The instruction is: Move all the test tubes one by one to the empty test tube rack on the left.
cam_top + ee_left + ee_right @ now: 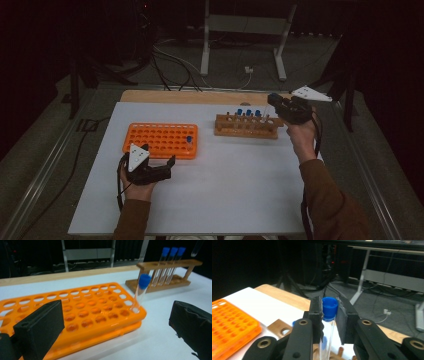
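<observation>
Judging from how the tubes stood, the transfer was early on: one clear blue-capped test tube [140, 293] already sat upright in a corner hole of the orange plastic rack [160, 140], and three more blue-capped tubes [170, 263] waited in the wooden rack [246, 126]. The right gripper [329, 315] had its jaws closed on another clear tube with a blue cap [329, 307], clamped just under the cap and held above the wooden rack's right end, so that tube remained to be carried to the orange rack. The left gripper [150, 167] rested near the orange rack's front edge, jaws wide apart and empty. The right gripper view gave the grip itself; the left gripper view gave the seated tube's exact hole.
</observation>
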Tool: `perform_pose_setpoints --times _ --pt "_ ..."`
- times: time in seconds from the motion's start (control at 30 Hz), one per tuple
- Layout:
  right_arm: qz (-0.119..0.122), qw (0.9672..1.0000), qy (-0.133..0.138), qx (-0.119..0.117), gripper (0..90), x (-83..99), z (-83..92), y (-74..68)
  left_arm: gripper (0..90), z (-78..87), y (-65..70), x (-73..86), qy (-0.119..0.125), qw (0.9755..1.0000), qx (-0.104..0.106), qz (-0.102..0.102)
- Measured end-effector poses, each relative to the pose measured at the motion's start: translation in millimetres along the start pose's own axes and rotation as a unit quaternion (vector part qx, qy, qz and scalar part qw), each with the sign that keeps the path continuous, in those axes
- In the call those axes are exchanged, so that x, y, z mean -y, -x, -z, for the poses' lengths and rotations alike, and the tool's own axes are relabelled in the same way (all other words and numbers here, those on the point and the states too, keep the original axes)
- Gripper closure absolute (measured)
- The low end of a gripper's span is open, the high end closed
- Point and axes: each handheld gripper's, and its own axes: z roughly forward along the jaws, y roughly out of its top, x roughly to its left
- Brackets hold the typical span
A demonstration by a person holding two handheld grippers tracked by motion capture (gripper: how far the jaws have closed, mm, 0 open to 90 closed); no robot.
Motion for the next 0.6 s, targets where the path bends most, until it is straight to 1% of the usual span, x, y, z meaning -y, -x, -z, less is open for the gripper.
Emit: perform_pose_setpoints --times 0.13,0.3,0.4,0.47,0.53,0.6 --pt "0.002 0.9998 -0.003 -0.020 76.2 3.2 3.4 -8.4 2.3 0.1 11.1 -11.4 0.008 0.9998 0.015 -0.013" --pt "-0.005 0.9988 -0.004 -0.049 76.2 8.3 5.3 -22.9 4.3 -5.7 31.0 -23.3 0.013 0.9983 0.046 -0.034" --pt "-0.003 0.9978 -0.007 -0.066 76.1 11.4 4.4 -34.1 5.9 -13.1 44.4 -30.2 0.010 0.9964 0.066 -0.053" --pt "-0.002 0.9969 -0.008 -0.079 76.1 12.5 3.8 -42.4 7.3 -19.3 53.5 -34.3 0.008 0.9948 0.081 -0.061" --pt "0.004 0.9958 -0.009 -0.091 76.1 13.4 3.4 -51.4 8.8 -26.2 62.0 -37.8 0.009 0.9930 0.098 -0.064" --pt "0.011 0.9945 -0.012 -0.103 76.0 14.8 2.2 -60.7 12.3 -33.9 71.1 -40.5 0.010 0.9914 0.114 -0.064"
